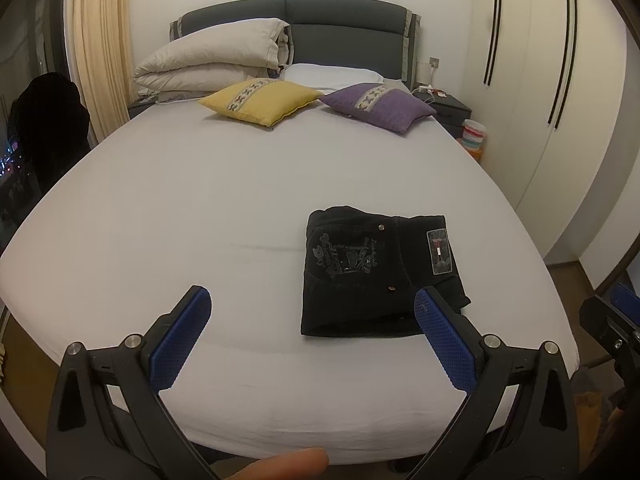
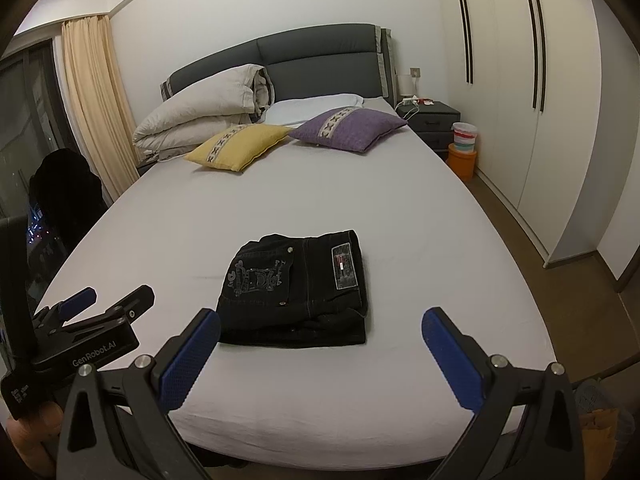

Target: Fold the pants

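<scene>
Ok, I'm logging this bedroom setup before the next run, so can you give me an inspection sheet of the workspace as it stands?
Surface: bed with a smooth pale sheet.
Job's things: black pants lie folded into a compact stack near the foot of the bed, label patch facing up.
Clutter: yellow cushion, purple cushion and folded duvet at the head end.
Tongs: left tongs open, empty; right tongs open, empty; both held back from the pants.
Cables: white cable on the nightstand.
Surroundings: wardrobe, curtain, stacked round boxes on the floor.
</scene>
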The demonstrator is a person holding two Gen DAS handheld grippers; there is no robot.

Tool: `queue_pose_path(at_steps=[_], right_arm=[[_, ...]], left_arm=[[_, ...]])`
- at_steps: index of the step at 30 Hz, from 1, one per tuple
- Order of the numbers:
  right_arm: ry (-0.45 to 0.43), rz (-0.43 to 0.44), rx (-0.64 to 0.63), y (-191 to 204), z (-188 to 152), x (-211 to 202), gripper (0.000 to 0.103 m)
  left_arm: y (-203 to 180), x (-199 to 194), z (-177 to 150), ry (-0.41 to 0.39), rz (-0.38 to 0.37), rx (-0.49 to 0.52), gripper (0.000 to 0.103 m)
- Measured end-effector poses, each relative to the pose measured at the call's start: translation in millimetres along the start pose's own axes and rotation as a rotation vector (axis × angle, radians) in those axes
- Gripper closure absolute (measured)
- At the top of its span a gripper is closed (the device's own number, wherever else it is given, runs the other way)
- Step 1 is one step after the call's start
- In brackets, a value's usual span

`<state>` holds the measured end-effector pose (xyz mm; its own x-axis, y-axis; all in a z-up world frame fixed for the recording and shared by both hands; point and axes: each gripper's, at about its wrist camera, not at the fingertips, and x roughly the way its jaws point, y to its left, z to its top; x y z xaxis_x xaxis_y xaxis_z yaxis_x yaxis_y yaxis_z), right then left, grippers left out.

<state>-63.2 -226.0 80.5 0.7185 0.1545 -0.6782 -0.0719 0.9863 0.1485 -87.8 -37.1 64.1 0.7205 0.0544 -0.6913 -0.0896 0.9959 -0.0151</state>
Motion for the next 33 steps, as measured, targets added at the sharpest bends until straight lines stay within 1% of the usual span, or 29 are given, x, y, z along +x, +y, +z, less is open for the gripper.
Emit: queue_pose_path(at_steps=[33], right_arm=[[0.023, -0.001, -0.002, -3.8, -3.5, 5.9, 0.000]], left_arm=[[-1.5, 8.1, -4.5, 0.008, -0.007, 0.005, 0.000]])
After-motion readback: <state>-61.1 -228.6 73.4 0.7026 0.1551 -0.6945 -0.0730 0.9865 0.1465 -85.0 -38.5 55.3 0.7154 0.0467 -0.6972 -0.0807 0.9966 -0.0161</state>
